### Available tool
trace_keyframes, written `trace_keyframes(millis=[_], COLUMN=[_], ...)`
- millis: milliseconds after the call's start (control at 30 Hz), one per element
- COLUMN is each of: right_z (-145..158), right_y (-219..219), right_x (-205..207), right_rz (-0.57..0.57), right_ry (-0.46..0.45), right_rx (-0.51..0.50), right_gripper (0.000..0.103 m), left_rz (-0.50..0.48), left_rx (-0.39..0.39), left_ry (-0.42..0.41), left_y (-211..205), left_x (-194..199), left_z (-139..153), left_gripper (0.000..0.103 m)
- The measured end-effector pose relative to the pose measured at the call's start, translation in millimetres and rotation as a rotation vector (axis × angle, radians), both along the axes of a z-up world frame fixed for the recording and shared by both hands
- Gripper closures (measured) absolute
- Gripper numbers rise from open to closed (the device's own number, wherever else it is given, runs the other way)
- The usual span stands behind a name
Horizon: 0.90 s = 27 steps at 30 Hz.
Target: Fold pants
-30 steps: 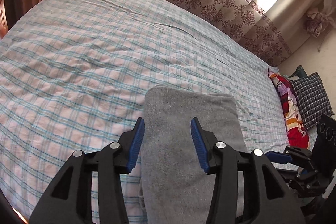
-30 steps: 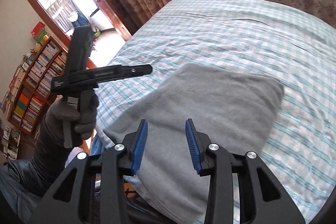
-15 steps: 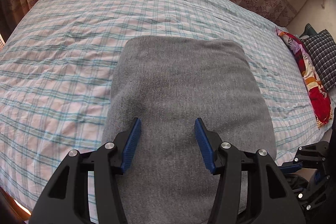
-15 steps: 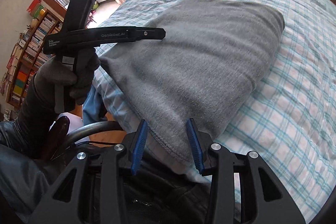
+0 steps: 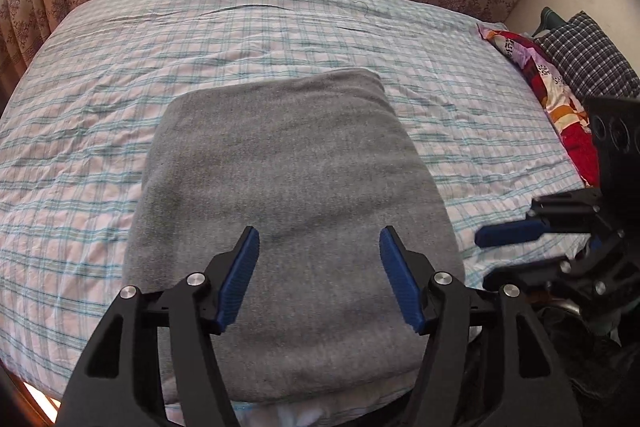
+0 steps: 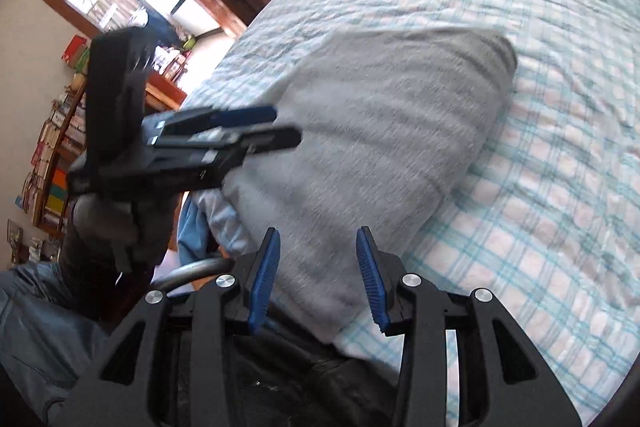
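Pants (image 5: 288,211) sit as a compact folded stack on the bed (image 5: 120,75); looks basically done. Left gripper (image 5: 320,275) and right gripper (image 6: 318,271) both gape, holding nothing.

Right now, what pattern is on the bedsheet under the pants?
The bedsheet is teal-and-pink plaid on white, clearest from the left wrist.

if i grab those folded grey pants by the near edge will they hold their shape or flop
Probably flop: the grey pants look like soft knit, with rounded, puffy fold edges and no crisp creases. A one-edge lift would likely let the layers sag open. They seem unlikely to slide freely, since the fuzzy cloth lies on a wrinkled checked bedsheet. Both grippers are open, so nothing pins the stack.
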State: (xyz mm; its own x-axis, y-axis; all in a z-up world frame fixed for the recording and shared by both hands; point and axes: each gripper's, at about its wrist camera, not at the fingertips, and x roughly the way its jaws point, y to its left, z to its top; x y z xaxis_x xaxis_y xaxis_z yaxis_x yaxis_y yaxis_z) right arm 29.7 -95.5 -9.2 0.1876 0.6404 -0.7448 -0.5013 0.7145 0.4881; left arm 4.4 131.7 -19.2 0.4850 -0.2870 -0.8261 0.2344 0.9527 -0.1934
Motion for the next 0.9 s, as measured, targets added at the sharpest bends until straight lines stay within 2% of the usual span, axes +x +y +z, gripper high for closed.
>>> trace_keyframes(millis=[133, 267, 400, 500, 600, 900], right_z=[-2.2, -17.6, -37.6, -54.0, -67.5, -70.8], right_y=[-17.5, -13.0, 9.3, 20.8, 24.5, 32.9], right_x=[45.7, 89.4, 119.2, 138.0, 151.0, 158.6], right_rz=[-0.176, -0.252, -0.25, -0.255, -0.267, -0.293], right_ry=[-0.039, -0.038, -0.04, -0.046, -0.027, -0.039], right_rx=[-0.025, -0.04, -0.098, -0.157, -0.169, -0.204], right_gripper=[0.062, 0.062, 0.062, 0.062, 0.063, 0.063], left_rz=[-0.105, -0.16, -0.162, -0.168, -0.161, -0.169], left_rx=[-0.017, -0.013, 0.001, 0.004, -0.009, -0.031], left_ry=[0.017, 0.056, 0.1, 0.111, 0.108, 0.101], left_y=[-32.5, -50.2, -54.1, -53.4, -51.5, -50.9], left_x=[-11.9, -19.2, -22.6, -25.3, -26.3, -27.4], left_z=[0.8, -9.5, -26.5, -35.4, -39.6, -43.6], left_gripper=[0.038, 0.037, 0.037, 0.037, 0.036, 0.031])
